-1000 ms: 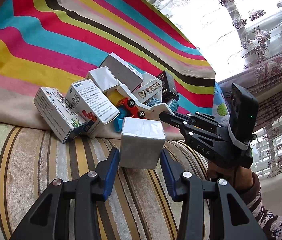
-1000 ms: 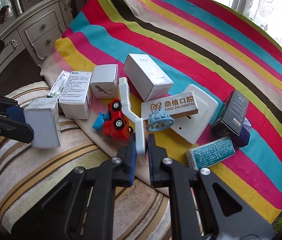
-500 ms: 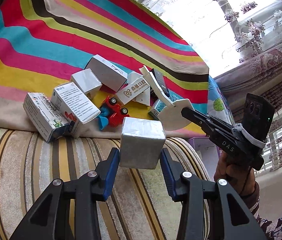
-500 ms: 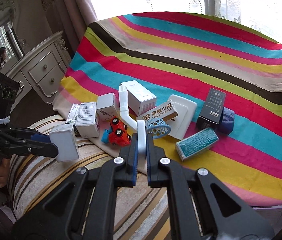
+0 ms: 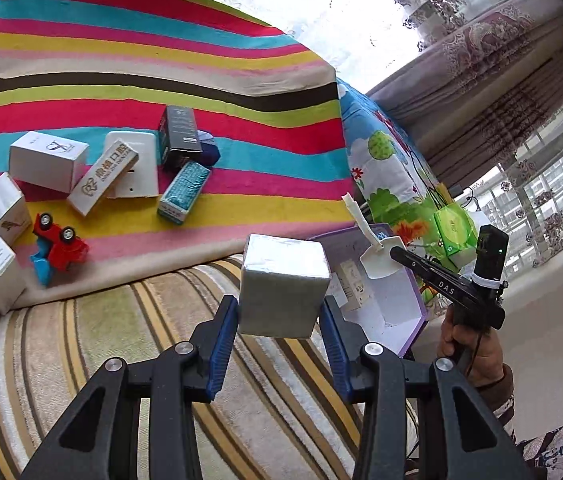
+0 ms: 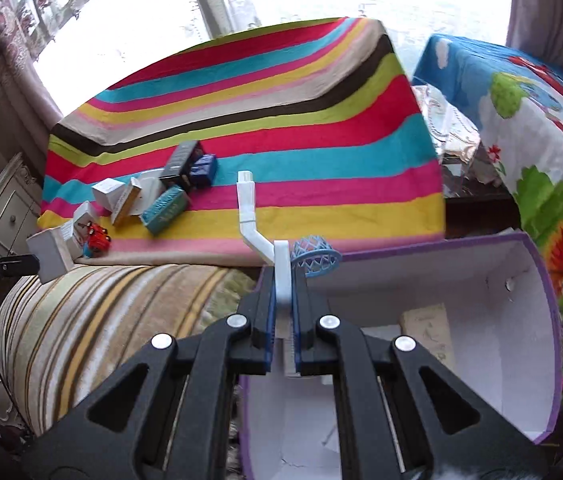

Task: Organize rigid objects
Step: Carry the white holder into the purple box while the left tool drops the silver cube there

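My left gripper (image 5: 279,322) is shut on a grey-white cube box (image 5: 283,285) and holds it in the air over the striped sofa cushion, near the purple box. The cube also shows in the right wrist view (image 6: 50,255). My right gripper (image 6: 282,304) is shut on a white toy basketball hoop (image 6: 255,229) with a blue net (image 6: 315,261), held above the open purple-rimmed box (image 6: 537,300). The hoop (image 5: 373,248) and the purple box (image 5: 397,312) show in the left wrist view too.
Several small boxes (image 5: 47,159), a red toy car (image 5: 61,246), a white plate (image 5: 137,172) and a teal packet (image 5: 183,192) lie on the striped blanket (image 5: 241,140). A cartoon-print cushion (image 6: 541,128) stands behind the purple box. A carton (image 6: 427,328) lies inside it.
Both grippers have swung right, away from the pile, and carried the cube and the hoop toward the purple box. The right gripper now hangs over its opening.
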`<move>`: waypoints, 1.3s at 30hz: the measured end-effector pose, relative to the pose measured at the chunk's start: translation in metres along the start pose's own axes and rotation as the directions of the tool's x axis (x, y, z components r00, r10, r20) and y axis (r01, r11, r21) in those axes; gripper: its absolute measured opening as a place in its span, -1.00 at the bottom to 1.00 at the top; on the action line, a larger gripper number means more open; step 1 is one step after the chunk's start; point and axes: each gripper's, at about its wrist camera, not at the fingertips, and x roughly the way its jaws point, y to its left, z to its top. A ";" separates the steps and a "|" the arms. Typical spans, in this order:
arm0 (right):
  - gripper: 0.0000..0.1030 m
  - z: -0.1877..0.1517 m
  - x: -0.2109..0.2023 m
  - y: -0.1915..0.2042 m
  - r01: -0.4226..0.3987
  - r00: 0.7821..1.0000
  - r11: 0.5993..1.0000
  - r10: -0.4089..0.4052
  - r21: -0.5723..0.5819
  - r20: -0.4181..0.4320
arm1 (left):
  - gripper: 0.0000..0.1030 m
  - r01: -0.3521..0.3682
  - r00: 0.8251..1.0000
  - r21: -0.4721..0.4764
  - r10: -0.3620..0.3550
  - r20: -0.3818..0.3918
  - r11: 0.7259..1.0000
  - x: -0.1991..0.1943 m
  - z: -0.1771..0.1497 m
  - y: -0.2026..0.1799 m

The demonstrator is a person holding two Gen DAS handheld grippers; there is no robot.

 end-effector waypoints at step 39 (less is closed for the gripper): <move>0.23 -0.098 -0.034 -0.146 0.140 0.989 0.948 -0.117 0.285 -0.096 | 0.34 0.169 0.982 0.346 -0.127 -0.140 0.923 0.188 0.058 -0.242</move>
